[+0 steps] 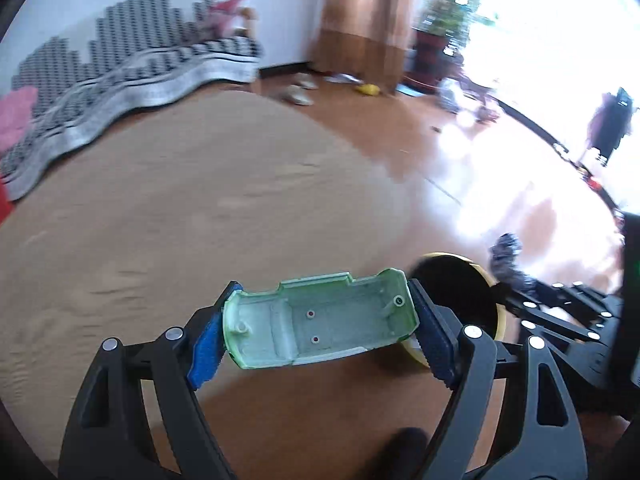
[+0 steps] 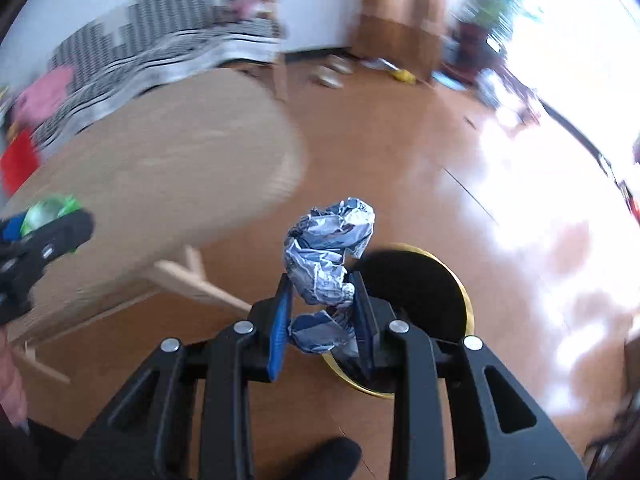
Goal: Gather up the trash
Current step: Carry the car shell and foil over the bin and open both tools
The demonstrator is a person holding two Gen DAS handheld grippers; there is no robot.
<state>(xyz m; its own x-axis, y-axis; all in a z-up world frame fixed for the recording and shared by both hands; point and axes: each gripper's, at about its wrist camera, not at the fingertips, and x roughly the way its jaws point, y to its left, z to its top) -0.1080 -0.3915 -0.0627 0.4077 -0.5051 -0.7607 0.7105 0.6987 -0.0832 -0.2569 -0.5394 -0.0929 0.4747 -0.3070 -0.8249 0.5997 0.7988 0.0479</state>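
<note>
Both pickups look done: my left fingers point(image 1: 320, 328) clamp the green shell point(image 1: 320, 320), my right fingers point(image 2: 322, 312) pinch the paper wad point(image 2: 328, 256). Left: dropping both into the bin point(image 2: 416, 280) below.

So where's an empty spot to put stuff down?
The round tan table looks bare up to the checkered cloth at its far edge. The wood floor is open near the bin; clutter sits by the far wall.

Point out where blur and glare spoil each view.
Left wrist: window glare washes out the floor at right, background smeared; green plastic shell stays sharp. Right wrist: table and patterned fabric streaked, same glare; crumpled paper sharp.
</note>
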